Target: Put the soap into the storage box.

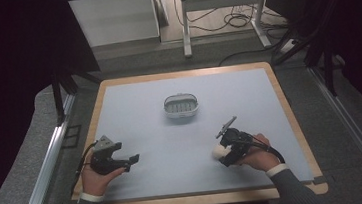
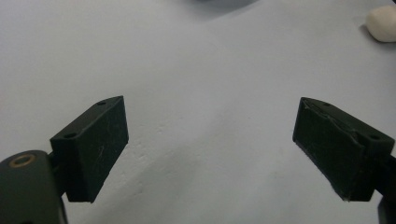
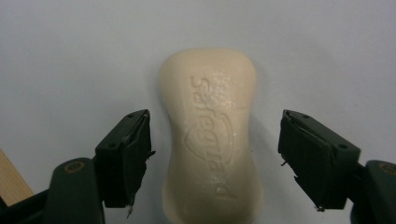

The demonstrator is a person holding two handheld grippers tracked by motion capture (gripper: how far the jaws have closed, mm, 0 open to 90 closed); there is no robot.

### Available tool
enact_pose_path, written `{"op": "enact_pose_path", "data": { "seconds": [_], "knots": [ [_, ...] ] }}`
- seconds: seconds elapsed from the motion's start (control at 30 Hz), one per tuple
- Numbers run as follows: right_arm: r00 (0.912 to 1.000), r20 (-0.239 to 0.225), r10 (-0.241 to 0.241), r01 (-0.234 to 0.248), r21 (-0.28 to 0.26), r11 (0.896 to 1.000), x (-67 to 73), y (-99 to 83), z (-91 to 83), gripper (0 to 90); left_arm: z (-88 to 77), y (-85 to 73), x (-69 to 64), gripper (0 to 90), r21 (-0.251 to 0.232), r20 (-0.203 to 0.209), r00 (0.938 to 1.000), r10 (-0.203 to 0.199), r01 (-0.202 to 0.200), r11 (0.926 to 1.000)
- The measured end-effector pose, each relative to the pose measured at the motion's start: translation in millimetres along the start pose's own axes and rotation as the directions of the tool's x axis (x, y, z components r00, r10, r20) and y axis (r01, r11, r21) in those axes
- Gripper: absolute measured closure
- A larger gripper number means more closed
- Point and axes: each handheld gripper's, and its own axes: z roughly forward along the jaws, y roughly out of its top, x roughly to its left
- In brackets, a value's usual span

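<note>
We judge the soap bar [image 3: 210,140], lying on the near right of the surface [image 1: 183,142] between the unclenched right tool [image 3: 215,158], firm, smooth and slippery, best gripped across its narrow waist.

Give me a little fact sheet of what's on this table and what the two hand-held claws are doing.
surface: pale blue mat on a wooden table
soap: cream bar of soap, lying flat on the mat, stamped lettering up
soap dish: white oval dish, farther back, near the middle
right gripper: jaws on either side of the soap, gaps showing on both sides, not yet pressing
left gripper: jaws wide apart over bare mat, holding nothing
likely next move: the right gripper closes on the soap, perhaps to carry it to the dish
</note>
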Motion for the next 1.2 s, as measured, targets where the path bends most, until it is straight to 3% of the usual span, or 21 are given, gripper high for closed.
{"op": "enact_pose_path", "data": {
  "seconds": [0.43,0.73,0.87,1.2],
  "knots": [
    [0.9998,-0.015,-0.012,0.013,0.074,0.997,0.9,4.9,8.8,34.6,0.9,-0.1,-0.1,10.9,0.008,0.002,1.0,0.004,-0.004,1.0],
    [0.9995,-0.016,-0.027,0.029,0.112,0.993,0.7,7.4,11.5,47.7,1.4,-0.2,-0.4,10.9,0.007,0.003,1.0,0.004,-0.004,1.0],
    [0.9993,-0.021,-0.031,0.034,0.132,0.991,-0.1,9.6,11.6,48.6,2.0,-0.2,-0.6,11.0,0.01,0.005,1.0,0.004,-0.005,0.9999],
    [0.9993,-0.007,-0.036,0.037,0.121,0.992,-2.1,10.2,8.6,49.0,1.6,-0.3,-0.3,11.0,0.008,0.002,1.0,0.005,-0.005,1.0]
  ]
}}
